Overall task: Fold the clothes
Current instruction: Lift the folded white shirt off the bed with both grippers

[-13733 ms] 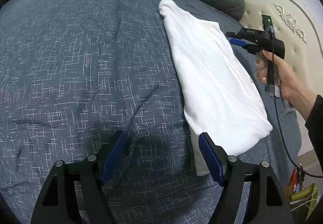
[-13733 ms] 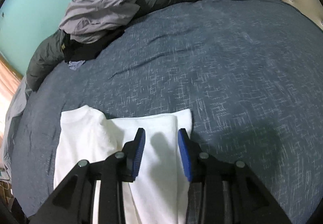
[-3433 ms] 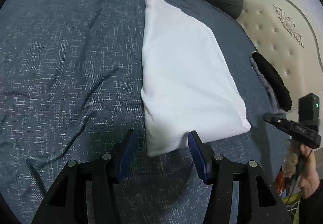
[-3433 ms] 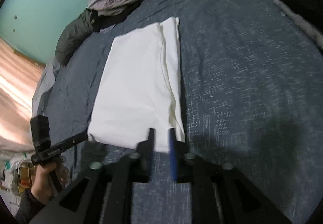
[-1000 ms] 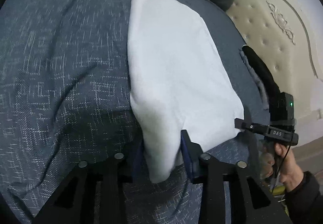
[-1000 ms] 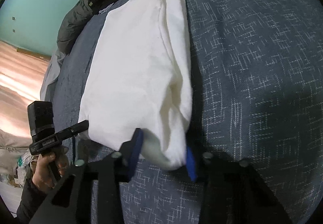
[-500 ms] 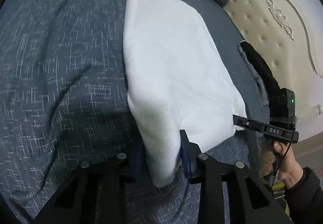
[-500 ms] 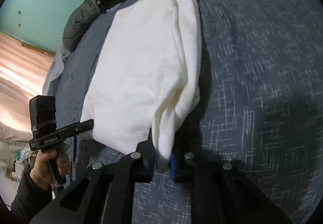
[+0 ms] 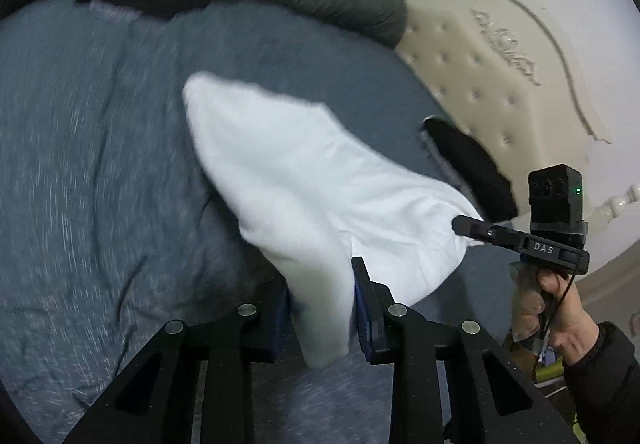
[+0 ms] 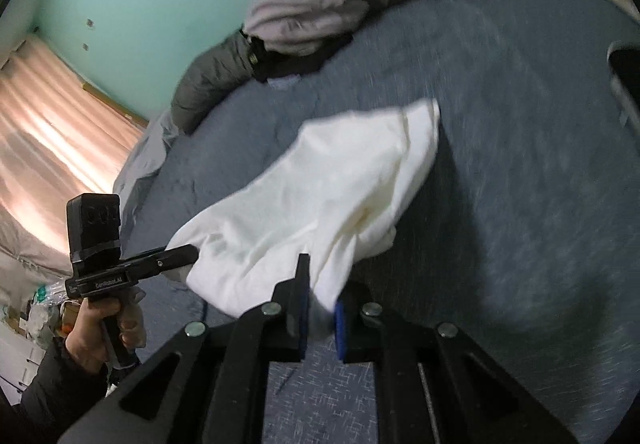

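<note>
Blue bedspread (image 9: 100, 164) as reference: headboard (image 9: 500, 76) along its far right side, grey and dark clothes pile (image 10: 304, 16) at its far edge, dark folded item (image 9: 472, 164) near headboard. White garment (image 9: 304, 172), lying flat on bedspread a second ago, now raised at near end, far end apparently still resting mid-bedspread. Left gripper (image 9: 320, 308) pinching near-left corner, right gripper (image 10: 318, 310) clamped on near-right corner; both only closing a second ago, now gripping cloth. Reads as start of next fold: near edge probably carried over toward far end.
</note>
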`<state>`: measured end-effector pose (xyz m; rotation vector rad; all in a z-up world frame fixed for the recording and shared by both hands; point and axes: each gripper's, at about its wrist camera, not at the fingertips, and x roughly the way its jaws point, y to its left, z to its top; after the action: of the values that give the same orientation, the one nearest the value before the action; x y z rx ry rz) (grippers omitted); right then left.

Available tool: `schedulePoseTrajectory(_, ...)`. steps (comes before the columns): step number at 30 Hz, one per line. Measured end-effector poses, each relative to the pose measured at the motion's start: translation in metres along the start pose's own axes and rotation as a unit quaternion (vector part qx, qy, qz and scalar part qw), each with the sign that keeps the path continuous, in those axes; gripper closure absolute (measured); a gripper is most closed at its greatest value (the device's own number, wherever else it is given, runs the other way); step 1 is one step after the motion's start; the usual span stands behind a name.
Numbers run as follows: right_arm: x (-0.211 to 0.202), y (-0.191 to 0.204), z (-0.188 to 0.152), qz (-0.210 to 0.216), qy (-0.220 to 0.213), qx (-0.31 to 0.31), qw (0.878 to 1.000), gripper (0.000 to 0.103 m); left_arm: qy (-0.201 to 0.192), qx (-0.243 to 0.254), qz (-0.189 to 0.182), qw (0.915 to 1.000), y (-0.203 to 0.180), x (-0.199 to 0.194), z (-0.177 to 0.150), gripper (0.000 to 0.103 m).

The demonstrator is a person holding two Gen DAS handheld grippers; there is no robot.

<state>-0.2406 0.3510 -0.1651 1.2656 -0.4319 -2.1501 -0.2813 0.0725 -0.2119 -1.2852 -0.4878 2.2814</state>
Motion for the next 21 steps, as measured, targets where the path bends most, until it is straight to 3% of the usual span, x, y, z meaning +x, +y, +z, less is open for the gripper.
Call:
schedulePoseTrajectory(12,-0.127,0.022,0.052,-0.024,-0.065,-0.041,0.997,0.094,-0.043,0.055,-0.017,0.9974,-0.124,-0.035,0.072,0.074)
schedulePoseTrajectory(21,-0.186,0.012,0.069,-0.041,-0.090,-0.048,0.994,0.094,-0.045,0.083,-0.028,0.9952,-0.190,-0.025,0.090,0.074)
